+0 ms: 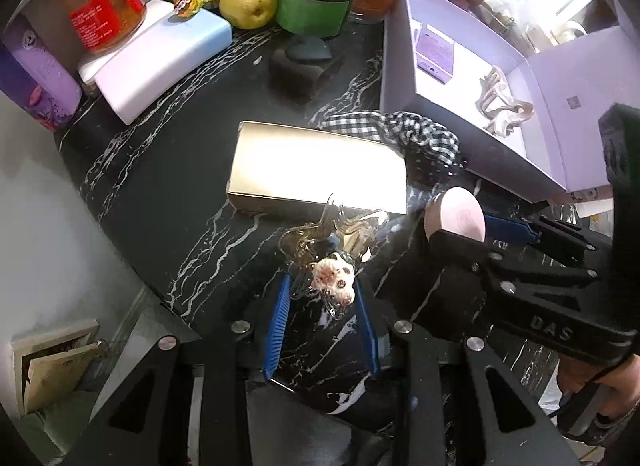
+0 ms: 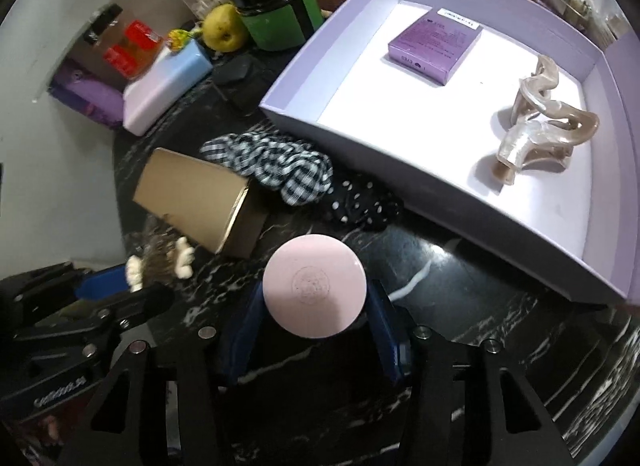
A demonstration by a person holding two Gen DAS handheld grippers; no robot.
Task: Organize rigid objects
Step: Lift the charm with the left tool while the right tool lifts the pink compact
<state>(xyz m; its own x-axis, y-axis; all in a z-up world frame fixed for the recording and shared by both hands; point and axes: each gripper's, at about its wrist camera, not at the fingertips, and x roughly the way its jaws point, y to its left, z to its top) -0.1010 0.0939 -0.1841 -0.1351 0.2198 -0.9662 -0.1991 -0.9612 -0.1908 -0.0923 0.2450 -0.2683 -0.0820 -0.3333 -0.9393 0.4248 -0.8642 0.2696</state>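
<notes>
Though apart, pink compact between right hand-held gripper blades

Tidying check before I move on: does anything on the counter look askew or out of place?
The gold box lies skewed, one corner resting on the checked scrunchie. Two soft scrunchies sit loose beside the lilac tray.

Home setting: black marble countertop crowded with food jars, pear, hair scrunchies.
</notes>
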